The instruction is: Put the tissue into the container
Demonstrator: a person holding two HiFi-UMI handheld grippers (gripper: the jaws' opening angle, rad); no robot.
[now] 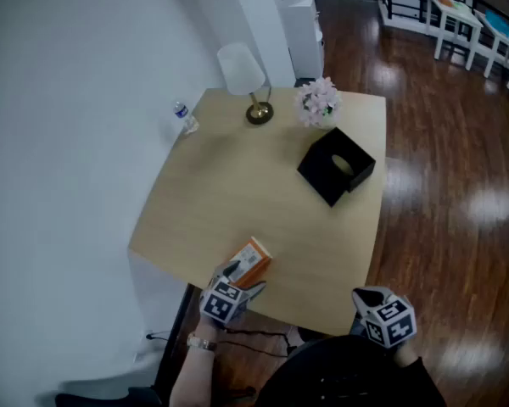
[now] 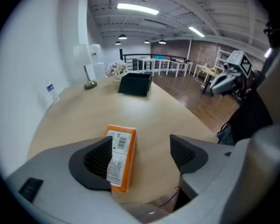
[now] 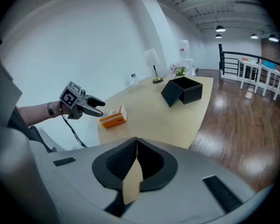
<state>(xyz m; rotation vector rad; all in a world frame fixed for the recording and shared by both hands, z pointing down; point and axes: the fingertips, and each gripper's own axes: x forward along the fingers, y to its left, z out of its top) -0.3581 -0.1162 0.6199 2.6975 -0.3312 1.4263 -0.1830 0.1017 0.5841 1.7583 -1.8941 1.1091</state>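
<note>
An orange tissue pack [image 1: 253, 259] lies on the wooden table [image 1: 237, 193] near its front edge. My left gripper [image 1: 237, 276] reaches in from that edge, open. In the left gripper view the tissue pack [image 2: 120, 155] sits between the jaws close against the left pad, with a wide gap to the right pad; my left gripper [image 2: 141, 141] is not squeezing it. The black open-topped container [image 1: 335, 166] stands at the table's far right. My right gripper [image 1: 366, 297] hovers off the table's front right corner; its jaws meet with nothing held in the right gripper view [image 3: 136, 155].
A white-shaded lamp [image 1: 242, 75] and a pot of pink flowers [image 1: 319, 102] stand at the table's far edge. A water bottle [image 1: 184, 117] is at the far left corner. Dark wooden floor [image 1: 441, 185] lies to the right, a white wall to the left.
</note>
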